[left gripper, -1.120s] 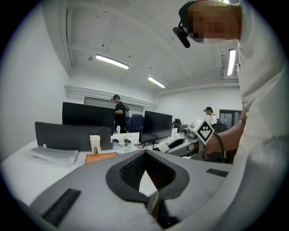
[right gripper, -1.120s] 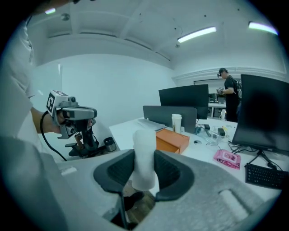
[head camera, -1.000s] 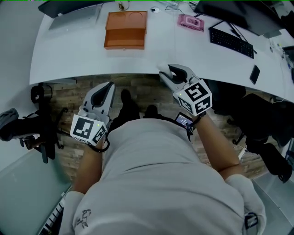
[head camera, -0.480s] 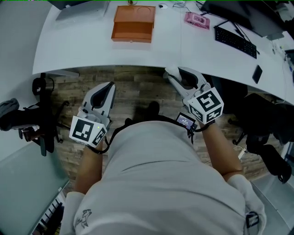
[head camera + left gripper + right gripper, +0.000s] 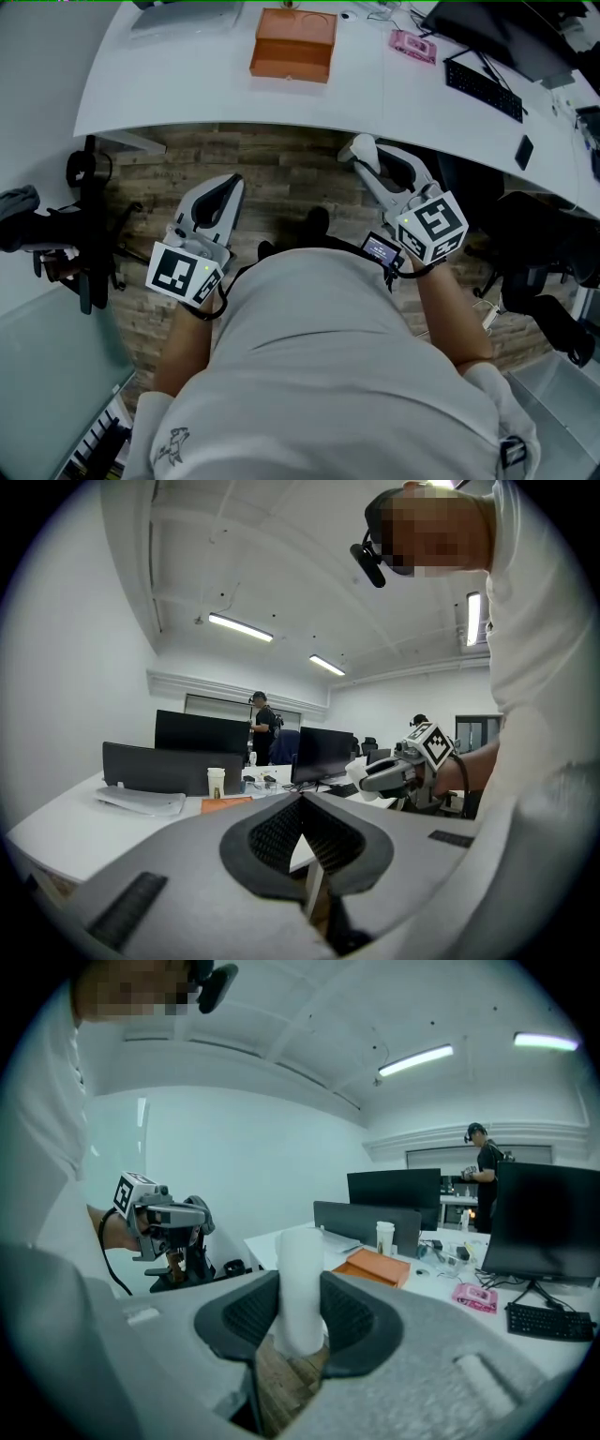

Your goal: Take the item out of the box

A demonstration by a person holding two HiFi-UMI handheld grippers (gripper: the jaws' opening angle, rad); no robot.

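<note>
The orange box (image 5: 292,42) lies open on the white table (image 5: 187,103), far from both grippers; it also shows as an orange box (image 5: 375,1266) past the right jaws. My right gripper (image 5: 364,159) hangs over the wooden floor just short of the table's edge, shut on a white cylindrical item (image 5: 362,148). In the right gripper view the white item (image 5: 302,1279) stands upright between the pads of the right gripper (image 5: 300,1302). My left gripper (image 5: 228,187) is held lower left over the floor, jaws together and nothing in them; the left gripper (image 5: 302,808) shows the same.
On the table lie a pink packet (image 5: 412,45), a black keyboard (image 5: 483,89), a dark phone (image 5: 521,150) and a paper cup (image 5: 384,1237). Monitors stand at the back. A black stand (image 5: 86,234) is at the left, a black chair (image 5: 534,244) at the right.
Both grippers have drawn back from the table; the box now sits farther off. The right gripper has kept the white item in its jaws. The left gripper stayed shut.
</note>
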